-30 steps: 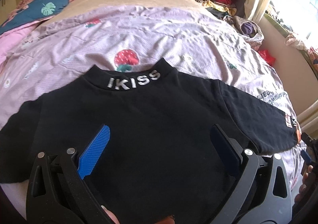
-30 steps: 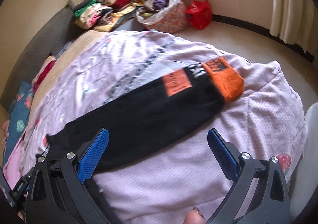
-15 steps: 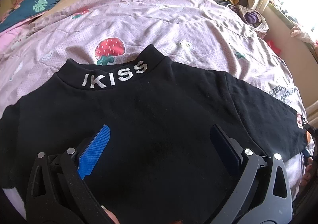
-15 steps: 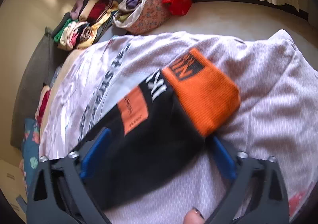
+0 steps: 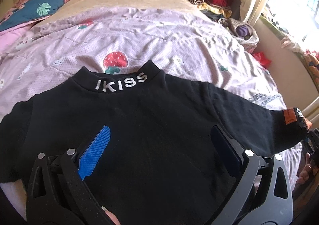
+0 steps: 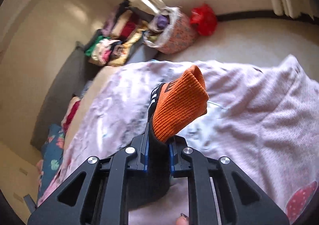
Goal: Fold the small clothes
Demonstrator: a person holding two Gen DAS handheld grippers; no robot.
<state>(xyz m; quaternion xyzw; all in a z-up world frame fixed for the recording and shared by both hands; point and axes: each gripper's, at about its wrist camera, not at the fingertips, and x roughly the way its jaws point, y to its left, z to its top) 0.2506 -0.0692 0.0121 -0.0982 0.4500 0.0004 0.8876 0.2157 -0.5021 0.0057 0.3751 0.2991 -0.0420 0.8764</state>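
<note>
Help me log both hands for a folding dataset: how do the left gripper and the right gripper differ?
The left gripper has its jaws spread wide over the black shirt, gripping nothing; the right gripper has its jaws closing on the shirt's sleeve. The left faces the flat chest; the right has the orange cuff sticking up. Both have blue pads.

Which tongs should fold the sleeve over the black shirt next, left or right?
Right. The right tongs are closing on the sleeve just behind its orange cuff, already lifted off the pink sheet. The left tongs stand open above the black shirt, holding nothing.
</note>
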